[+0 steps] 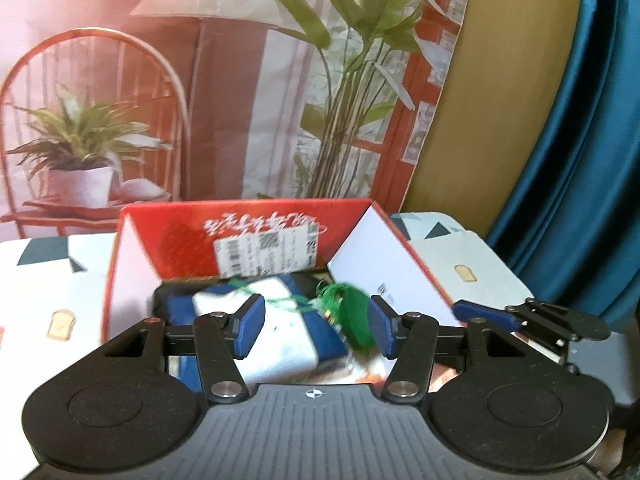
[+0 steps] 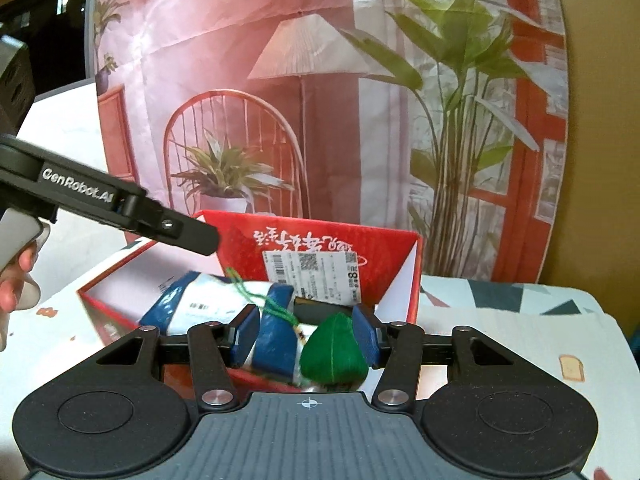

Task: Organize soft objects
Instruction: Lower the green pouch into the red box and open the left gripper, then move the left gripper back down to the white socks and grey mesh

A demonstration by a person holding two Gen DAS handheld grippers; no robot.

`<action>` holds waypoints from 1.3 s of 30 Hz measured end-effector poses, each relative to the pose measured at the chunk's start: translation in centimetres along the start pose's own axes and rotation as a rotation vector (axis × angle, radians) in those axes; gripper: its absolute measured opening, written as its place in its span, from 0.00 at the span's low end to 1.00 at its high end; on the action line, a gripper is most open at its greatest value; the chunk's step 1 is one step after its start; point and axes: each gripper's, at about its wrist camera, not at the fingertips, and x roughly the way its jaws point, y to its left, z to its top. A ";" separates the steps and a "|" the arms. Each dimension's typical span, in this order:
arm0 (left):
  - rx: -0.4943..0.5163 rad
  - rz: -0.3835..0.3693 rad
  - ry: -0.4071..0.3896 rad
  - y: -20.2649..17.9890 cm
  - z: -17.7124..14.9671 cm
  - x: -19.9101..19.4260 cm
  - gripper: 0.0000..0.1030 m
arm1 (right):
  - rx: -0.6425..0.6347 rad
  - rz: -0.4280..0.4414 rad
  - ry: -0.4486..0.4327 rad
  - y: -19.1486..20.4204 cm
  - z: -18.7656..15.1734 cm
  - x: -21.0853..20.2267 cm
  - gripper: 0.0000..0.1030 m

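Observation:
An open red box point(image 1: 240, 232) point(image 2: 384, 240) stands on the table with its white flaps spread. Inside lie a blue and white soft packet point(image 1: 280, 344) point(image 2: 276, 344) and a green plush point(image 1: 354, 316) point(image 2: 332, 356) with a green string. My left gripper point(image 1: 315, 326) hovers over the box, open, with the packet and plush showing beyond its fingers. My right gripper point(image 2: 304, 336) is open too, nothing pressed between its pads; the plush sits close to its right pad point(image 2: 365, 338). The left view shows the right gripper's fingers point(image 1: 486, 314) over the right flap.
The tablecloth point(image 1: 52, 292) point(image 2: 520, 332) is white with grey shapes and toast prints. A printed backdrop point(image 1: 200, 100) hangs right behind the box, with a blue curtain point(image 1: 580, 160) at the right. A hand point(image 2: 16, 280) holds the left gripper's body point(image 2: 108, 200) at the left.

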 end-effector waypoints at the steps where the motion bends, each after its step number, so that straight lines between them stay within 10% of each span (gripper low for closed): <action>1: -0.003 0.006 -0.003 0.2 -0.7 -0.6 0.57 | 0.005 -0.001 0.000 0.2 -0.4 -0.5 0.47; 22: -0.221 0.146 0.062 5.5 -15.1 -3.6 0.57 | 0.056 0.034 0.151 5.3 -10.0 -5.2 0.46; 39: -0.288 0.170 0.051 6.8 -19.4 -3.5 0.58 | 0.175 -0.118 0.203 3.2 -14.0 -7.3 0.50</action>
